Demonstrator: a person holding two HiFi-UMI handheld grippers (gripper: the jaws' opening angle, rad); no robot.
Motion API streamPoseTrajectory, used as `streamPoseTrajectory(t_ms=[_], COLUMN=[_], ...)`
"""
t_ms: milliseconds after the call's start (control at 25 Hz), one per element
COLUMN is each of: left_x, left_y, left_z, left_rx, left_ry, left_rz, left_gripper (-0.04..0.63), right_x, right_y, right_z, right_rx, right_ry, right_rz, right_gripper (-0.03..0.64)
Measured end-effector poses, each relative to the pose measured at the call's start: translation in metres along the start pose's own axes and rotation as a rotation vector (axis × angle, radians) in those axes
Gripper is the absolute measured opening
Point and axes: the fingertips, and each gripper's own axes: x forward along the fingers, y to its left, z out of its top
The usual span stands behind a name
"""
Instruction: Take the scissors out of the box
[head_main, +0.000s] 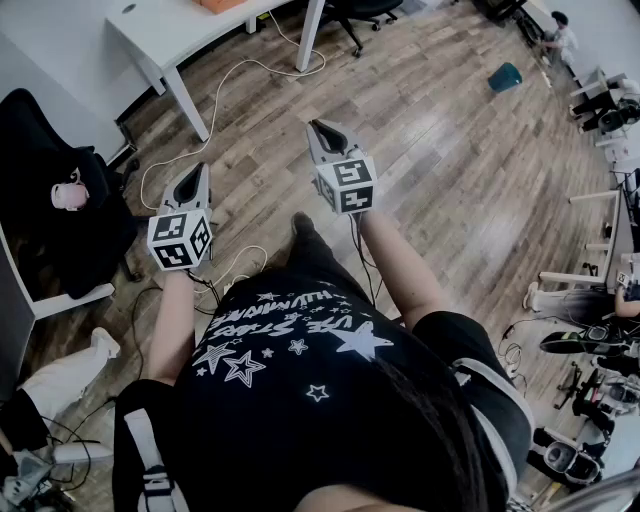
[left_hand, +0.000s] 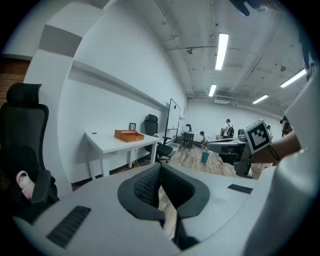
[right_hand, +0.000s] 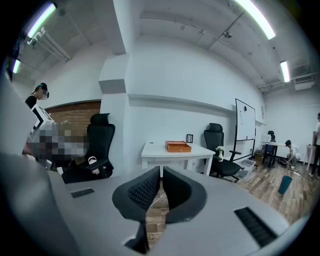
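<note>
Orange flat box (right_hand: 178, 146) sits on a white desk (right_hand: 152, 149) at twelve o'clock, well away. The grey left gripper (head_main: 200, 178) and grey right gripper (head_main: 322, 130) are both closed and empty, probably just being carried over.

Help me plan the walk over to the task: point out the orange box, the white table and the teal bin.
orange box (right_hand: 180, 148): right gripper view, its front side.
white table (right_hand: 152, 150): right gripper view, bare tabletop left of the box.
teal bin (head_main: 505, 77): head view, its side wall.
</note>
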Motion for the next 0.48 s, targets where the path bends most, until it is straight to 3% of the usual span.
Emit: streamPoseTrajectory(t_ms=[480], left_x=[0.008], left_y=[0.04], left_z=[-0.014], left_rx=[-0.025], left_ry=[0.026], left_rz=[-0.034], left_gripper=[0.018], right_x=[0.027], right_y=[0.027], right_z=[-0.006], right_rx=[0.003], right_ry=[0.032], right_rz=[-0.017], right_gripper=[0.054])
